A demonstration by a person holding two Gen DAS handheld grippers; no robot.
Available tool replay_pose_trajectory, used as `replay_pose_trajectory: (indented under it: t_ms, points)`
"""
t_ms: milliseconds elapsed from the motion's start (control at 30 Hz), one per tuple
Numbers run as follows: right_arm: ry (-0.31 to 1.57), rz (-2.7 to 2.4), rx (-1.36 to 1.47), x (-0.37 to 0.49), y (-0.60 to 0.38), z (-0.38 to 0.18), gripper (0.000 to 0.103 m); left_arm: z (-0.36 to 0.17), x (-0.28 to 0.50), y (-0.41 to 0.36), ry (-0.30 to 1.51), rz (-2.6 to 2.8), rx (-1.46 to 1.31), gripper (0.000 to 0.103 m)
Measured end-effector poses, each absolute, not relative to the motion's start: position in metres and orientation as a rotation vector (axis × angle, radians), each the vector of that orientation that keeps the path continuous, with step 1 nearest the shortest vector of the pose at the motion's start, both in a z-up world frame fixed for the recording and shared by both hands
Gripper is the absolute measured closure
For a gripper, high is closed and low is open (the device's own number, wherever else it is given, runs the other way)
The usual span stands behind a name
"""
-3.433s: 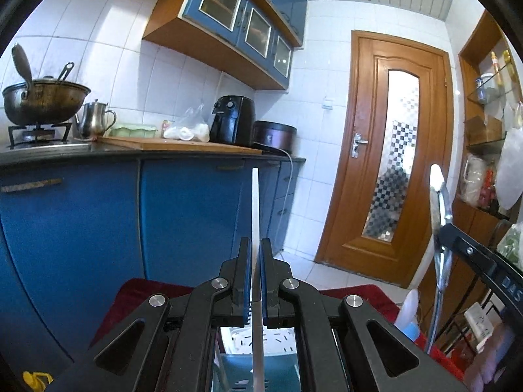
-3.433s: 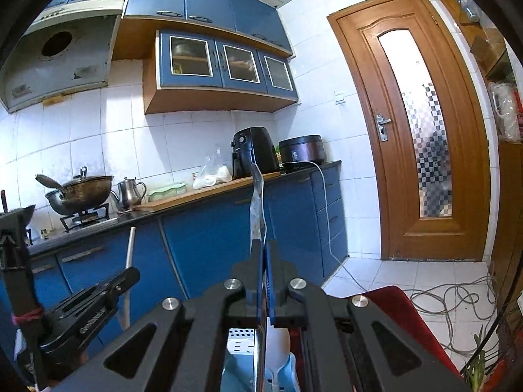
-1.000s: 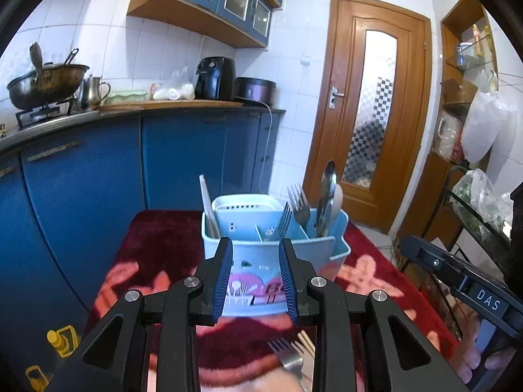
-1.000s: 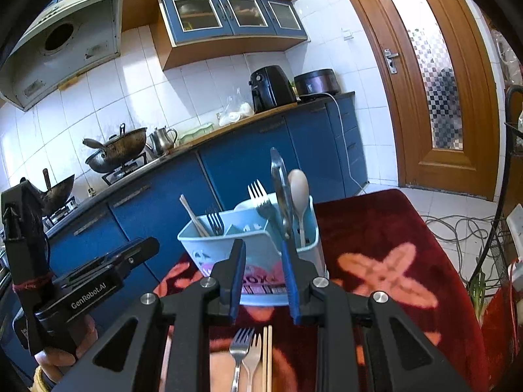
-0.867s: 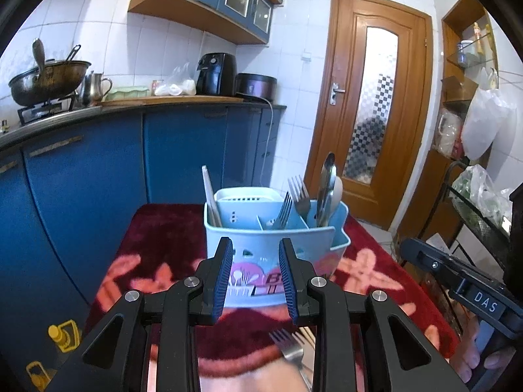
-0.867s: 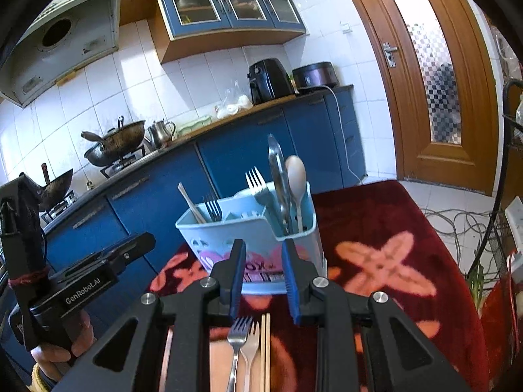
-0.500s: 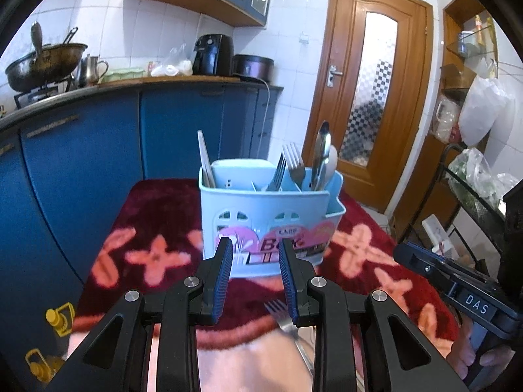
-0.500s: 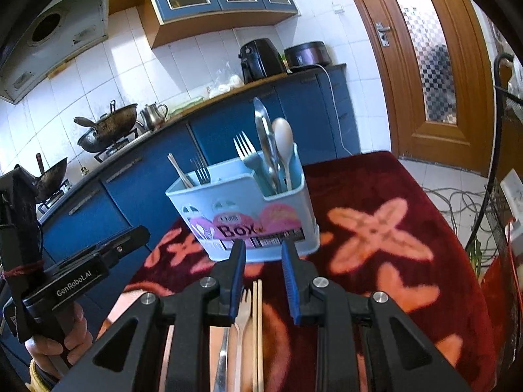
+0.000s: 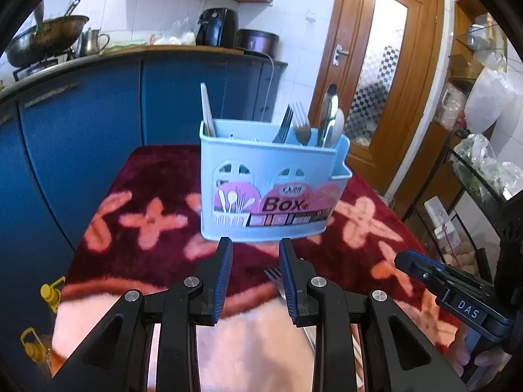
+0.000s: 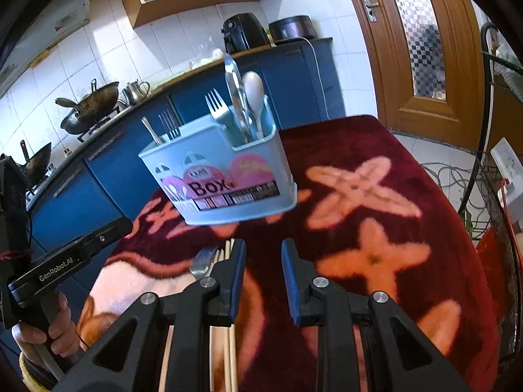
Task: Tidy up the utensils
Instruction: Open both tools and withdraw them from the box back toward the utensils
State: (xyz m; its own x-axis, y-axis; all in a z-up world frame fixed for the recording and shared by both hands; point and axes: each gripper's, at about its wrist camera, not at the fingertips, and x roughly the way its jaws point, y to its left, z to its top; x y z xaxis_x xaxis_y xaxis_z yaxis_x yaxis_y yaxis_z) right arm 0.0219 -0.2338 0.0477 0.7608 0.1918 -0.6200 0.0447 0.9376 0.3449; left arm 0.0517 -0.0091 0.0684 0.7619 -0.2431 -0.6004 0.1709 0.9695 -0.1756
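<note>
Now, on the left wrist view, my left gripper (image 9: 255, 245) is spread and empty; a fork (image 9: 274, 276) lies just beyond, rightward.

On the right, my right gripper (image 10: 260, 246) gapes empty; chopsticks (image 10: 228, 250) run lengthwise under its left finger, before the caddy (image 10: 225, 170). I judge right nearer.

**Hidden and cut off**

The fork (image 10: 203, 259) low in the right wrist view shows only its tines; the left finger (image 10: 228, 274) covers its handle. The chopsticks (image 10: 228, 352) beside it run off the bottom edge. The caddy (image 9: 271, 192) walls hide the lower parts of its utensils. Its small label print (image 10: 248, 196) is blurred.
</note>
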Motion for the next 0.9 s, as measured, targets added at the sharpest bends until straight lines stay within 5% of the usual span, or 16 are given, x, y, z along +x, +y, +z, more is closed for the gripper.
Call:
replay_pose_trajectory:
  t_ms: [900]
  points:
    - [0.785,0.047,0.395,0.018,-0.252,0.019,0.078,-0.011,0.088,-0.041,0.933,-0.335,-0.247,0.073]
